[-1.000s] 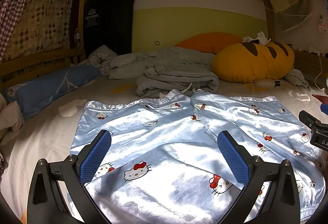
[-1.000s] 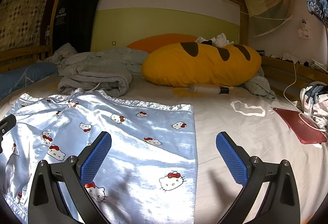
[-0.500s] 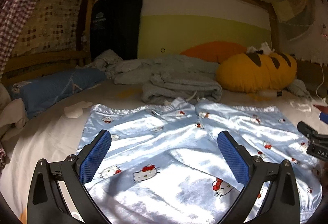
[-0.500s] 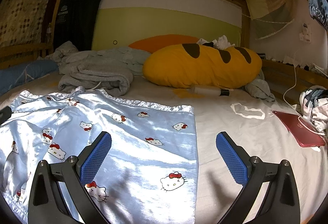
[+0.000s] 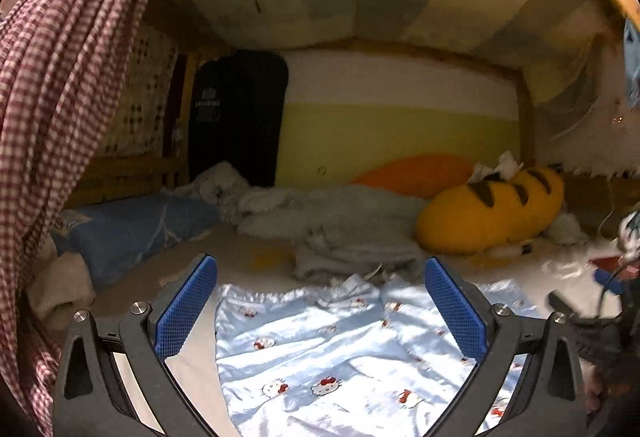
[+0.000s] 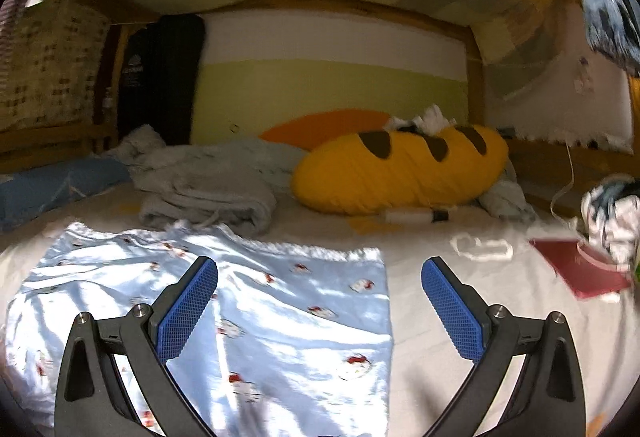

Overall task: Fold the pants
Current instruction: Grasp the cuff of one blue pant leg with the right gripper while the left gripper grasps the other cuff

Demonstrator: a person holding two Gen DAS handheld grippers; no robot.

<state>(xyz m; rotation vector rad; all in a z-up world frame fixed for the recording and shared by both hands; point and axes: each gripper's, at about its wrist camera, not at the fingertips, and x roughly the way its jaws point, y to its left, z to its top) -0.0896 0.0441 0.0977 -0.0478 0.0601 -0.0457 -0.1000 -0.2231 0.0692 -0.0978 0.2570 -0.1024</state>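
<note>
Pale blue satin pants (image 5: 340, 353) lie flat on the bed (image 6: 460, 277) beneath both spread, empty hand-held grippers: left hand-held gripper (image 5: 320, 309), right hand-held gripper (image 6: 320, 307)

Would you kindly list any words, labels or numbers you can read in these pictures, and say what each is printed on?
No text can be read with confidence.
Black hanging garment: a white printed emblem with lettering, too small and blurred to read in either view.
Light blue pants: cartoon cat faces with red bows only, no words.
Red flat item: no legible marking.
</note>
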